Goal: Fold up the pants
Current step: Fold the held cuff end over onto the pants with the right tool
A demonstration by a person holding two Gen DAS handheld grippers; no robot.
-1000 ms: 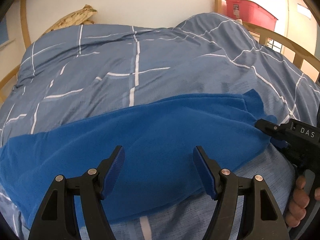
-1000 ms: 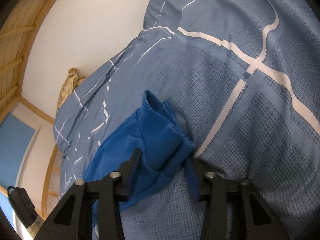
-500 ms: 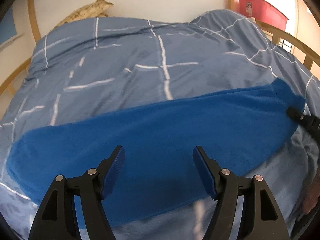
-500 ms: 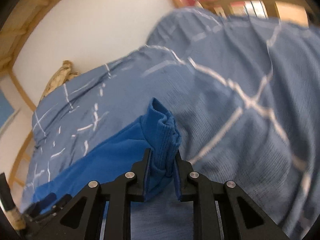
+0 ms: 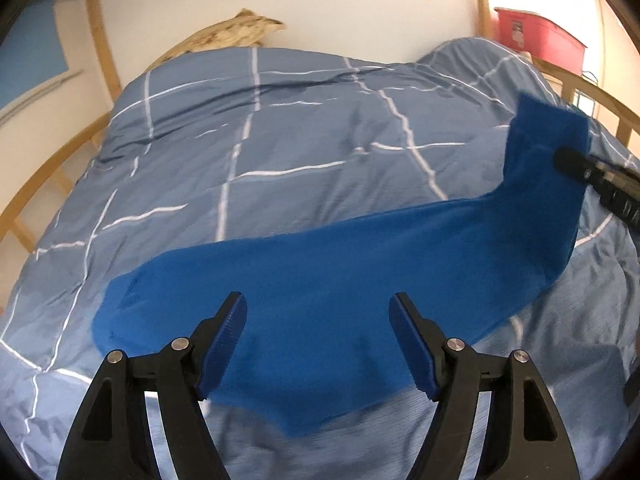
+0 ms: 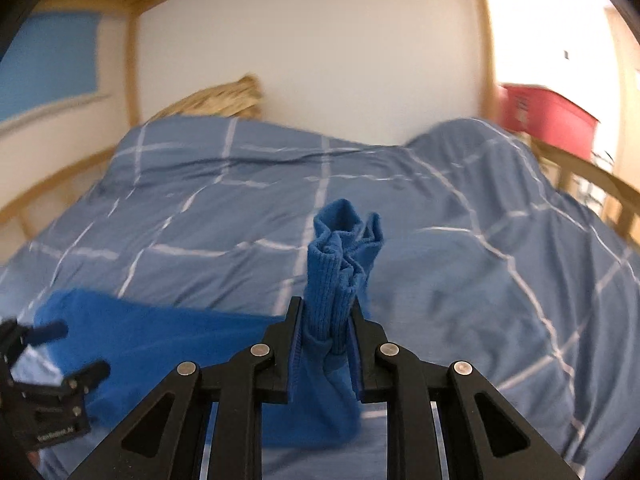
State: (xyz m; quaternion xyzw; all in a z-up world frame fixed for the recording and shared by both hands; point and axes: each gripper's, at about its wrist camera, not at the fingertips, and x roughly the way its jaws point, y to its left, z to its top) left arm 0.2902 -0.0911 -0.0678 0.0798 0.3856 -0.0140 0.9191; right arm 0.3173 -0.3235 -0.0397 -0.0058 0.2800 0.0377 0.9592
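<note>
From the left wrist, the blue pants (image 5: 360, 264) lie lengthwise across the checked duvet (image 5: 280, 128), most of the cloth flat on the bedding while the end at the right rises off it, pulled up by the right gripper (image 5: 568, 160), whose black tip bites into the raised cuff; lifting that end is probably the start of carrying it over the rest for a fold. The left gripper (image 5: 318, 344) hangs above the near edge of the pants, its blue-padded jaws spread and opening a little further, with cloth below them but nothing between the pads, so it holds nothing; it seems placed there to take the near part or to pin it down as the other end travels. A wooden rail and a red box (image 5: 536, 36) stand beyond the bed. From the right wrist, the jaws are pressed together on the bunched ribbed cuff (image 6: 340, 264), which sticks up past the fingertips in a crumpled tube, a firm pinch that keeps the soft fabric from slipping under its own weight. The rest of the pants trails away low to the left, toward the left gripper at the picture's edge, spread and empty.
</note>
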